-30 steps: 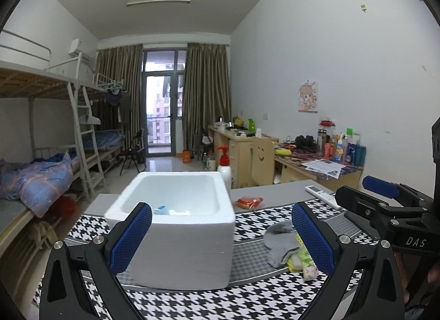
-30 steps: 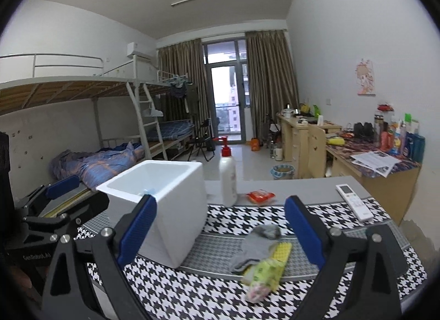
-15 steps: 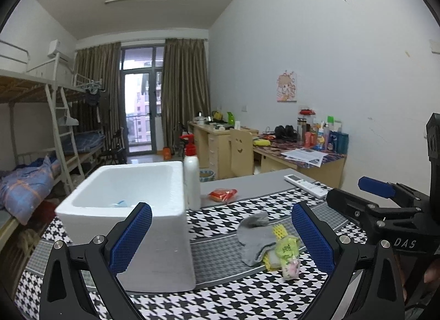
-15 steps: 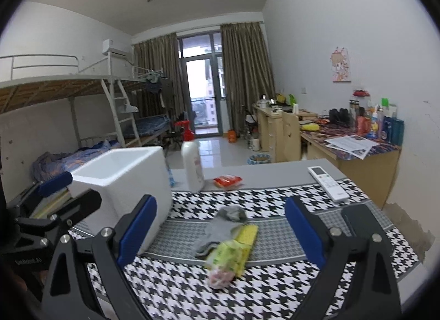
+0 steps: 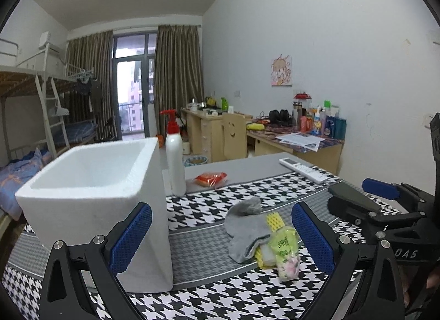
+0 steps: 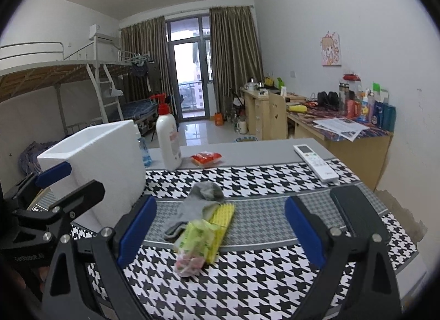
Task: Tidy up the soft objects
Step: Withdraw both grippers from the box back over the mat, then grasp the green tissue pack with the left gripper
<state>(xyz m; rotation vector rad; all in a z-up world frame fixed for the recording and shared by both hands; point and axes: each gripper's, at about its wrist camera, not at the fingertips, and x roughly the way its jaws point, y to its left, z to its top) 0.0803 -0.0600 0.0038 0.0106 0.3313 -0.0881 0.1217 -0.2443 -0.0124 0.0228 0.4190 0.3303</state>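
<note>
A grey sock (image 5: 244,223), a yellow sponge (image 5: 273,219) and a green tissue packet (image 5: 286,251) lie in one small pile on the houndstooth cloth. The white foam box (image 5: 90,215) stands to their left, open at the top. My left gripper (image 5: 220,210) is open and empty, near the box's front corner, with the pile just ahead of its right finger. My right gripper (image 6: 220,204) is also open and empty, facing the sock (image 6: 198,201), sponge (image 6: 224,215) and packet (image 6: 195,243) from the front. The box (image 6: 110,160) is at its left.
Behind the pile stand a white pump bottle (image 5: 176,160) and an orange packet (image 5: 210,178); a white remote (image 6: 315,161) lies at the back right. A dark flat object (image 6: 354,210) lies by the right finger. The table edge runs close on the right.
Both views have swung right and come closer: the box slid to the left of the views, and the sock pile now sits between the fingers. Both grippers stayed open.
</note>
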